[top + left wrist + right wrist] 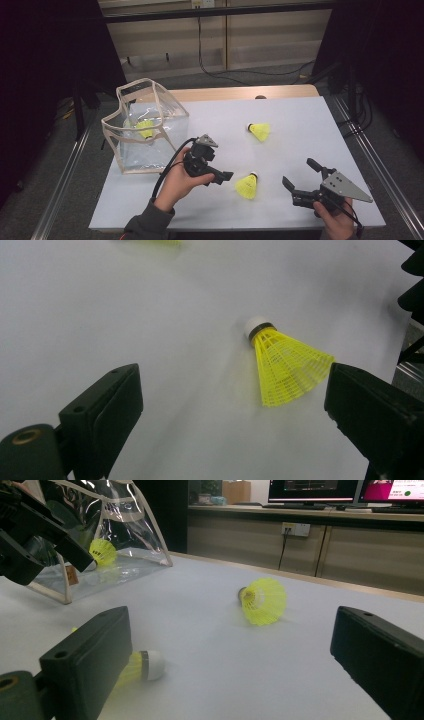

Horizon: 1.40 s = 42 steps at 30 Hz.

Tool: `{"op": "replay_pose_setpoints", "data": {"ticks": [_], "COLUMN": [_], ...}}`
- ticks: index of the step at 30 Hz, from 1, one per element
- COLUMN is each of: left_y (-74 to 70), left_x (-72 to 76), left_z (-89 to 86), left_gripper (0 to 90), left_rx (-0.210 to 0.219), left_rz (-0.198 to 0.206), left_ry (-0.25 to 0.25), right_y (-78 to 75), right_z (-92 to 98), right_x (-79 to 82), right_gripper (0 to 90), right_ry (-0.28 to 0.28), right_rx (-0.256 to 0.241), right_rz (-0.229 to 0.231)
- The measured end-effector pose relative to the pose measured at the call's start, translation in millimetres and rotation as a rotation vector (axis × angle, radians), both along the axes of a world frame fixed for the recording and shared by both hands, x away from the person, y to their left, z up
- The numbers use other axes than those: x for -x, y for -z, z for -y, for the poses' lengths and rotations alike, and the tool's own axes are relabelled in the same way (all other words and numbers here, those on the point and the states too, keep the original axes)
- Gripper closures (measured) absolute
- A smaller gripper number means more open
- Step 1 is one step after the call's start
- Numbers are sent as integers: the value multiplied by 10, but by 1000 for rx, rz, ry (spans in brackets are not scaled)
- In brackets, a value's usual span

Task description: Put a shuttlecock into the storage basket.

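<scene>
Two yellow shuttlecocks lie on the white table [300, 115]: a near one [247, 186] [285, 365] and a far one [260, 131] [262, 600]. A third shuttlecock [145, 128] [102, 551] rests inside the clear bag [140, 157] [125, 525] at the left. My left gripper [224, 177] [230, 405] is open just left of the near shuttlecock, which lies ahead between its jaws, untouched. At the front right my right gripper [300, 173] [230, 655] stands open and empty, facing the near shuttlecock [147, 665], whose skirt its left jaw partly hides.
The bag stands open-topped near the table's left edge. Metal rails [67, 175] run along both sides of the table. Cabinets and cables [210, 65] sit beyond the far edge. Bare white surface spreads between the two loose shuttlecocks and to the right.
</scene>
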<state>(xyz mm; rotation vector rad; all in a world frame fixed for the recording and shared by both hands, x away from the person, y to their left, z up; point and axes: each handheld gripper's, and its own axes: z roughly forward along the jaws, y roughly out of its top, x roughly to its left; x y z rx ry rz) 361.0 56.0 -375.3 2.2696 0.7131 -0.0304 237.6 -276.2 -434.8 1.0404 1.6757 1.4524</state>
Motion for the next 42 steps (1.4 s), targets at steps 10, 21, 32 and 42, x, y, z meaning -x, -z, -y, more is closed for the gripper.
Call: {"op": "replay_pose_setpoints", "data": {"ticks": [10, 21, 32, 42], "left_y": [53, 146, 205, 228], "left_x": [18, 49, 71, 102], "left_z": [50, 105, 143, 181], "left_gripper": [88, 88, 92, 92], "left_rx": [-9, -23, -30, -24], "left_rz": [6, 14, 19, 18], "left_ry": [7, 18, 28, 36], "right_y": [-1, -6, -6, -5], "right_z": [4, 4, -1, -1], "right_x": [0, 3, 4, 4], "right_gripper": [30, 30, 30, 30], "right_ry": [1, 2, -3, -3], "right_rx": [-4, -3, -2, -3], "right_rz": [-1, 1, 1, 1]}}
